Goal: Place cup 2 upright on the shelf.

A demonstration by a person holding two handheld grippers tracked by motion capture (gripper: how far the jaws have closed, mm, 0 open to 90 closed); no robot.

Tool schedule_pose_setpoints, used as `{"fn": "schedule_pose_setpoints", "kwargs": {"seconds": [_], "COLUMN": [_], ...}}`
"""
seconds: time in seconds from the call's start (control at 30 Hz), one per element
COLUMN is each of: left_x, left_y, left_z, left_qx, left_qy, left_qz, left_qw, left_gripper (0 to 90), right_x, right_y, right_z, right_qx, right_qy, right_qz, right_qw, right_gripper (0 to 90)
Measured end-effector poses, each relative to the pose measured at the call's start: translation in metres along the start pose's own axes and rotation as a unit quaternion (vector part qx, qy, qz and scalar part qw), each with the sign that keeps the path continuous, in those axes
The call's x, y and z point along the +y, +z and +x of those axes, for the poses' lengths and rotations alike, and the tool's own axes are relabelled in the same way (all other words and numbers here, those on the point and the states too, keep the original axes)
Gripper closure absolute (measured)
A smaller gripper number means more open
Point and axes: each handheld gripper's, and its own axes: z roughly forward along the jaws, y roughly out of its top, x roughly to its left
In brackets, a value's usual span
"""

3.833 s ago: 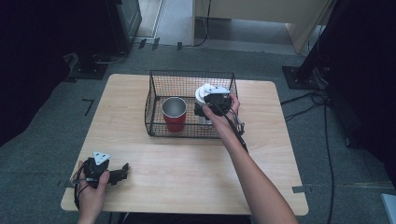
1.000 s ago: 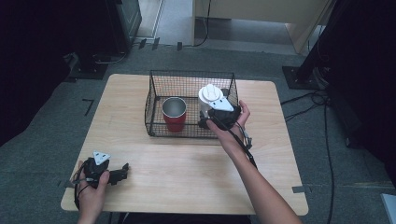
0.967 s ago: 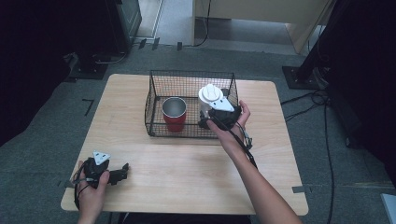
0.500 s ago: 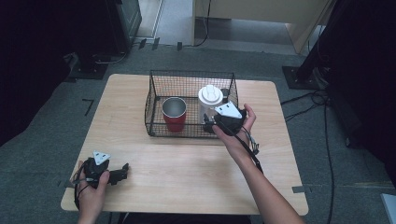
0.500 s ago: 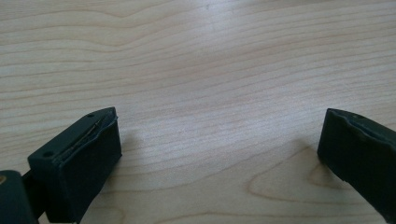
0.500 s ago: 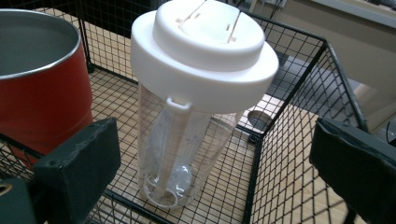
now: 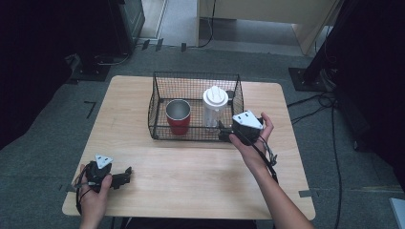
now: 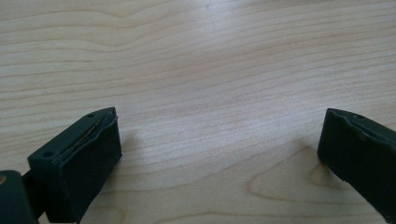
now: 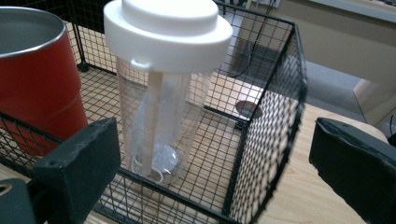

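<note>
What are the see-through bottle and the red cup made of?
The bottle looks like clear plastic, since the basket shows through it, with a matte white plastic lid. The cup seems to be metal: glossy red outside, with a shiny silver rim and inside.

In the right gripper view the red cup (image 9: 32, 74) runs off the left and top edges, and the basket (image 9: 261, 154) is cut by the left and bottom edges. Mesh partly screens the bottle's (image 9: 161, 107) base. The surface (image 8: 210, 60) overruns every edge of the left gripper view.
</note>
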Motion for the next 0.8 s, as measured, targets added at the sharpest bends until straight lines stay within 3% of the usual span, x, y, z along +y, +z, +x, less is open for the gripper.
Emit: {"fn": "schedule_pose_setpoints", "kwargs": {"seconds": [0.8], "left_x": [0.0], "left_y": [0.0], "left_z": [0.0], "left_qx": [0.0], "left_qy": [-0.001], "left_qz": [-0.001], "left_qw": [1.0], "left_gripper": [0.0], "right_x": [-0.044], "right_y": [-0.019], "right_z": [-0.046], "right_qx": [-0.016], "right_qy": [0.044], "right_qz": [0.015], "right_qw": [0.9988], "right_gripper": [2.1]}}
